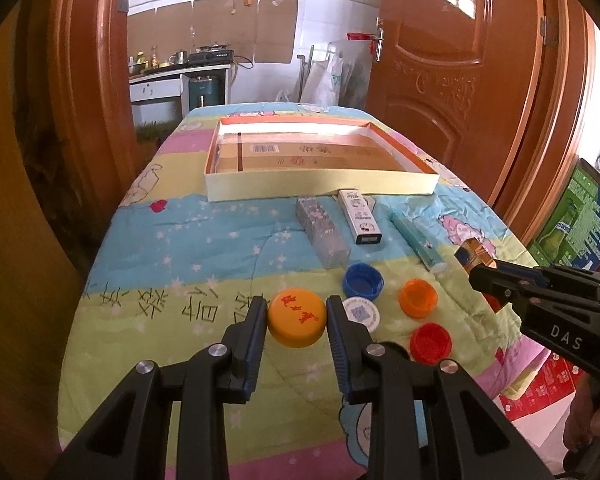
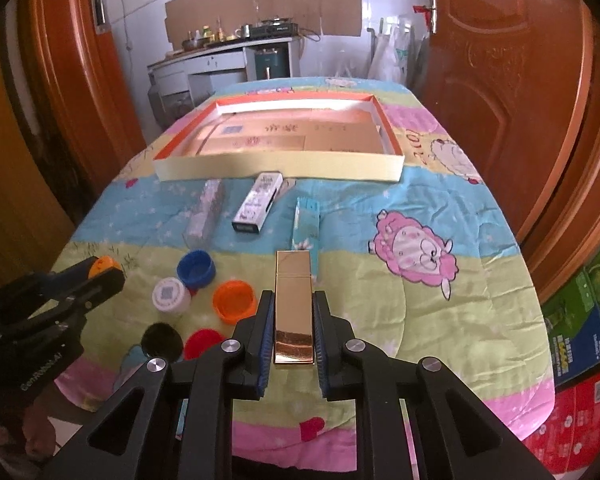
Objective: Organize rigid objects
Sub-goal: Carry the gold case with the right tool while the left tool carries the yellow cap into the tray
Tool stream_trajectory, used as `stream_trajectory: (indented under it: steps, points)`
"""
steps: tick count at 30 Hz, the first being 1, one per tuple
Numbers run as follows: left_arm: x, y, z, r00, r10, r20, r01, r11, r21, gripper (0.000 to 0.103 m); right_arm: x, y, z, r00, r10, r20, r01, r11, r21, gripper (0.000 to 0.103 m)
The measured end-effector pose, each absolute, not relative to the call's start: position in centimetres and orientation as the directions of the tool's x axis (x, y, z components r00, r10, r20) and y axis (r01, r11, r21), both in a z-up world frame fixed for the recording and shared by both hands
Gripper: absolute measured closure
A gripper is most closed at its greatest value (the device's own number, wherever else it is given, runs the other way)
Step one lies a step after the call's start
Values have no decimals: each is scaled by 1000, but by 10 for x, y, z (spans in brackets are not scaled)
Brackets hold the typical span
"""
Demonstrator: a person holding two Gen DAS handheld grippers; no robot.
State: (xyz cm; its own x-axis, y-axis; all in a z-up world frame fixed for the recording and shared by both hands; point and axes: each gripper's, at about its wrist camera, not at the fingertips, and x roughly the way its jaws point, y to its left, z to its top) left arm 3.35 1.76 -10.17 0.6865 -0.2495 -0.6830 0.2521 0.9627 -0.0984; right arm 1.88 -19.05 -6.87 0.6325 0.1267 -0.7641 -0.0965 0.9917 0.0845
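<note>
We have the left tool (image 1: 296, 322) clenched on the yellow cap (image 1: 297, 322) and the right tool (image 2: 294, 330) on the gold box (image 2: 294, 304), both bound, we judge, for the tray (image 1: 320, 188).

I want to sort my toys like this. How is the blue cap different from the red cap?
The blue cap lies farther up the table, near the clear box; the red cap lies nearer the table's front edge. The blue cap looks taller; the red cap looks flatter. Both lie open side up on the cloth, held by no gripper.
</note>
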Motion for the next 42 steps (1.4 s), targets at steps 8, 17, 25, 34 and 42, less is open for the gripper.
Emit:
stream_trajectory:
  steps: [8,17,25,34,42]
  points:
    - [51,12,-91,684,-263,-681,261,959,-109,72,35,-193,-63,627,141,-766,-96,990,104,85]
    - [80,9,-85,666,-260,-699,250,961,-120,72,59,-198,-60,613,157,-774,-91,988,128,85]
    - [106,2,-73,669,-252,-699,247,963,-111,72,82,-205,-56,606,170,-777,-86,985,148,85]
    - [137,-9,-58,683,-243,-689,253,963,-89,72,109,-210,-48,613,180,-769,-96,984,153,85]
    - [171,-15,-47,693,-210,-689,223,972,-72,72,134,-211,-38,625,185,-759,-116,983,144,85]
